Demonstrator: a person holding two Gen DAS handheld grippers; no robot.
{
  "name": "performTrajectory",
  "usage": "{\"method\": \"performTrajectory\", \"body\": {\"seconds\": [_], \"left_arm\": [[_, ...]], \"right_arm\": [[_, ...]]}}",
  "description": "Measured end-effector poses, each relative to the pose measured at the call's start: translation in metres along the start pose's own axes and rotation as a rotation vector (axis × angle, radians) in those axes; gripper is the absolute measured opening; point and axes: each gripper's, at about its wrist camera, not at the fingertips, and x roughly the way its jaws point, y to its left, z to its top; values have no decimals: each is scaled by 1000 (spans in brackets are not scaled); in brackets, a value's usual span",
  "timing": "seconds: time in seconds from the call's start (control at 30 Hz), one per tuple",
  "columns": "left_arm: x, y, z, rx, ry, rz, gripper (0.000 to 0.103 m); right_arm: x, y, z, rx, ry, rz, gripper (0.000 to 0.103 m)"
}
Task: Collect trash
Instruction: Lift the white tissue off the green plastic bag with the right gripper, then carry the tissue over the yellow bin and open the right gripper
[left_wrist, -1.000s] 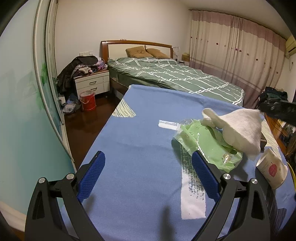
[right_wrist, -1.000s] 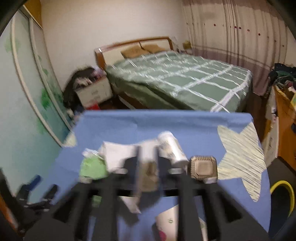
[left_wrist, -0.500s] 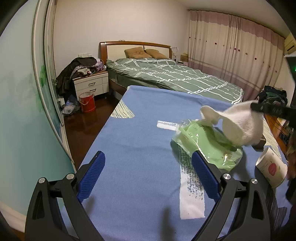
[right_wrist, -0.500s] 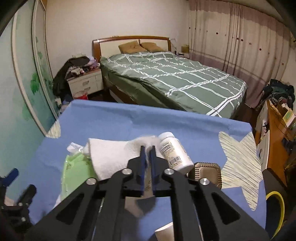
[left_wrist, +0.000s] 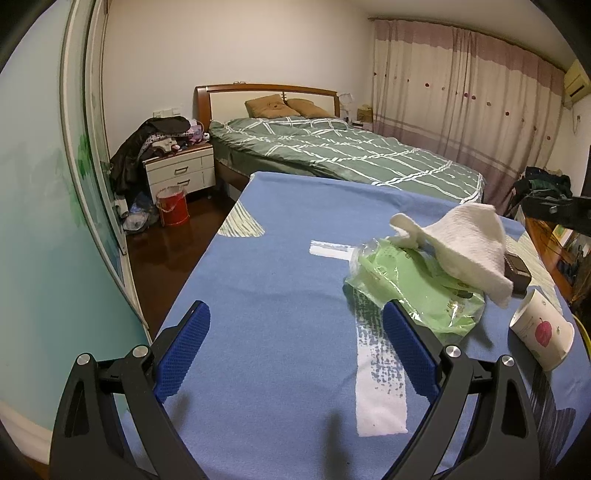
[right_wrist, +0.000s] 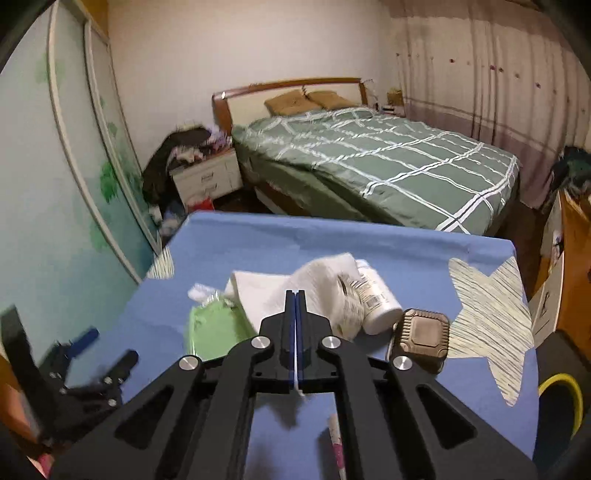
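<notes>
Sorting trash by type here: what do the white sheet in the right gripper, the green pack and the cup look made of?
White sheet: likely soft tissue paper, matte, dimpled, drooping. Green pack: thin glossy plastic film, crinkled, with glare. Cup: probably coated paper, matte, printed apple.

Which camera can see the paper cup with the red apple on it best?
The left wrist view: the paper cup lies on its side at the right, apple picture clear. The right wrist view shows only a sliver of it behind the right gripper.

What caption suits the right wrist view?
Right gripper shut on white tissue, lifted beside green wrapper and pill bottle.
</notes>
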Motion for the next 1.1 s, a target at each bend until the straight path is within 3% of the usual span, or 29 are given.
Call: {"method": "performTrajectory", "body": {"seconds": [0.03,0.07,0.13,0.27,0.37,0.4,0.43,0.47,0.67,0.77,1.1], "left_arm": [[0,0,0,-3,-1,0,93],[-1,1,0,-9,-3,-1,93],[-2,3,0,-18,-6,-5,93],[-7,4,0,-30,-24,-11,93],[-10,1,-2,-21,-28,-13,93],[-11,1,-2,-20,-30,-13,93],[-12,0,-2,-18,-31,-13,93],[-12,0,-2,-18,-31,-14,93],[-12,0,-2,-13,-27,-16,93],[-11,0,-2,-14,-21,-15,93],[-12,-1,0,-7,-21,-14,93]], "right_arm": [[3,7,1,-22,7,-2,15],[8,12,1,-48,13,-4,34],[28,33,-2,-123,44,-15,52],[61,53,-6,-176,102,-51,52],[82,57,-8,-200,131,-139,48],[87,56,-8,-193,148,-153,39],[90,51,-8,-171,177,-152,7],[87,47,-7,-154,178,-135,2],[28,29,13,-70,60,12,1],[-7,23,30,-52,-22,40,1],[-90,-13,70,16,-165,105,1]]}}
